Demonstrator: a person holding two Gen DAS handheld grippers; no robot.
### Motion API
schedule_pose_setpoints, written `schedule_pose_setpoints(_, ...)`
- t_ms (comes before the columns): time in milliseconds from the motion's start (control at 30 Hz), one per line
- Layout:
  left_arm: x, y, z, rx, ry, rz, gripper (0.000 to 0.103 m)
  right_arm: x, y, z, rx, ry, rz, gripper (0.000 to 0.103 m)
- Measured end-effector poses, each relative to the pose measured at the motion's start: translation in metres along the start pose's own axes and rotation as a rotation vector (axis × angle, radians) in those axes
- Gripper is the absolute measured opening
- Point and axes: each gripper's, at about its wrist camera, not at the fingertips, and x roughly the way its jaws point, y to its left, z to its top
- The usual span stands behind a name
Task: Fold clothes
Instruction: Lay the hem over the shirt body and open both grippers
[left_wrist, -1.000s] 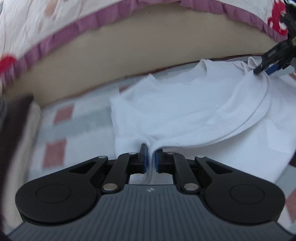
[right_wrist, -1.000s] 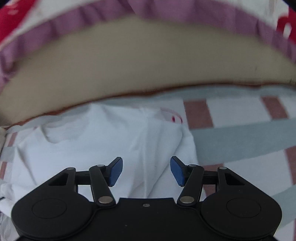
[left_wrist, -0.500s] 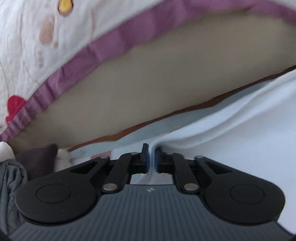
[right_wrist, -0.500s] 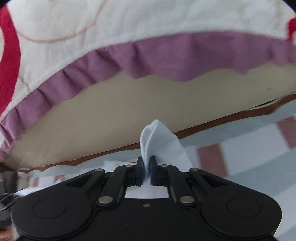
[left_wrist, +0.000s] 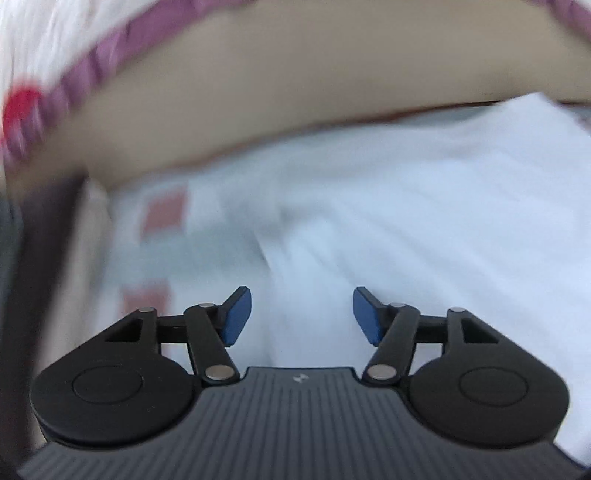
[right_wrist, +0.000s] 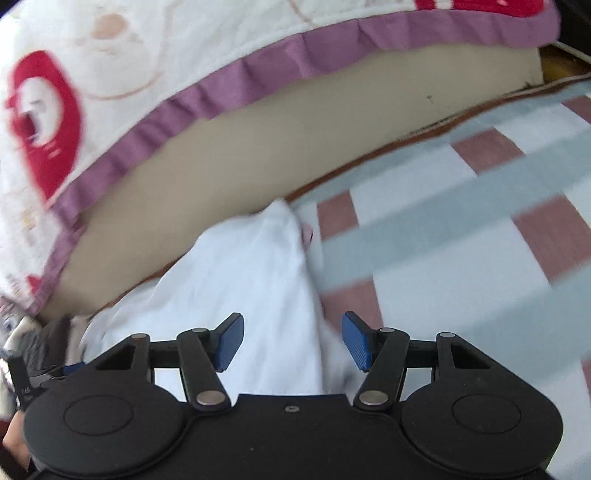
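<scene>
Your left tongs (left_wrist: 302, 315) are spread wide, gripping nothing; the shirt (left_wrist: 406, 221) lies just ahead and to their right on the checked sheet (left_wrist: 162, 214). Your right tongs (right_wrist: 292, 339) gape too, the shirt (right_wrist: 251, 280) running forward between them towards the tan panel (right_wrist: 258, 147) beyond.

Open checkered sheet (right_wrist: 461, 229) is left free right of the white garment (right_wrist: 251, 280), but the far edge is blocked by the quilt-topped mattress side (right_wrist: 295, 122).
</scene>
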Motion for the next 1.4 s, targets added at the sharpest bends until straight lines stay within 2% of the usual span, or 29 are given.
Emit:
schedule_pose_setpoints(67,-0.013,0.004,-0.025,-0.092,0.027,-0.095,0.061,-0.009,-0.005,-0.016,-0.022,0.016,0.015,0.064)
schedule_pose_setpoints(167,-0.029,0.005,-0.055,-0.191,0.036,-0.133,0.066,-0.003,0.001,-0.029,-0.084,0.043,0.018,0.064)
schedule_pose_setpoints(200,-0.032,0.006,-0.063,-0.212,0.038,-0.132,0.067,0.001,0.002,-0.031,-0.108,0.044,0.018,0.057)
schedule_pose_setpoints(233,-0.036,0.007,-0.070,-0.230,0.041,-0.139,0.067,0.003,0.005,-0.031,-0.136,0.037,0.022,0.017)
schedule_pose_setpoints(267,-0.040,0.007,-0.076,-0.247,0.043,-0.147,0.067,0.004,0.008,-0.031,-0.165,0.030,0.025,0.008)
schedule_pose_setpoints(367,-0.051,0.007,-0.094,-0.299,0.049,-0.169,0.061,-0.021,0.019,-0.036,-0.196,-0.062,0.005,0.007)
schedule_pose_setpoints(400,-0.054,0.005,-0.100,-0.293,0.055,-0.172,0.047,-0.027,0.018,-0.037,-0.189,-0.075,-0.024,0.006)
schedule_pose_setpoints(467,-0.055,-0.002,-0.106,-0.261,0.059,-0.150,0.038,-0.034,0.012,-0.041,-0.177,-0.084,-0.088,0.004)
schedule_pose_setpoints(567,-0.057,-0.010,-0.113,-0.225,0.071,-0.117,0.036,-0.012,-0.005,-0.053,-0.150,0.006,-0.195,0.004)
schedule_pose_setpoints(700,-0.064,-0.016,-0.118,-0.223,0.091,-0.082,0.036,-0.009,0.011,-0.065,-0.210,0.007,-0.291,0.004)
schedule_pose_setpoints(867,-0.073,-0.019,-0.127,-0.231,0.090,-0.050,0.037,-0.005,0.013,-0.064,-0.220,0.022,-0.344,0.004)
schedule_pose_setpoints(933,-0.078,-0.011,-0.132,-0.306,0.096,-0.123,0.038,-0.011,0.014,-0.067,-0.204,0.010,-0.381,0.005)
schedule_pose_setpoints(1000,-0.083,-0.003,-0.136,-0.381,0.101,-0.196,0.038,-0.018,0.016,-0.070,-0.190,0.010,-0.462,0.007)
schedule_pose_setpoints(1033,-0.085,0.001,-0.139,-0.418,0.103,-0.232,0.038,-0.024,0.015,-0.069,-0.170,0.009,-0.486,0.016)
schedule_pose_setpoints(1100,-0.090,0.009,-0.144,-0.493,0.108,-0.305,0.041,-0.040,0.009,-0.068,-0.091,-0.006,-0.432,0.018)
schedule_pose_setpoints(1167,-0.094,0.017,-0.149,-0.569,0.113,-0.380,0.041,-0.053,-0.001,-0.067,0.047,-0.005,-0.272,0.037)
schedule_pose_setpoints(1200,-0.089,0.016,-0.151,-0.628,0.114,-0.432,0.044,-0.055,-0.004,-0.068,0.106,0.005,-0.190,0.056)
schedule_pose_setpoints(1233,-0.084,0.014,-0.154,-0.688,0.115,-0.483,0.046,-0.055,-0.007,-0.069,0.155,0.016,-0.121,0.060)
schedule_pose_setpoints(1300,-0.074,0.011,-0.159,-0.805,0.116,-0.584,0.047,-0.047,-0.009,-0.073,0.226,0.036,-0.043,0.060)
schedule_pose_setpoints(1400,-0.068,0.005,-0.161,-0.882,0.089,-0.585,0.050,-0.026,-0.019,-0.087,0.391,0.074,0.060,0.060)
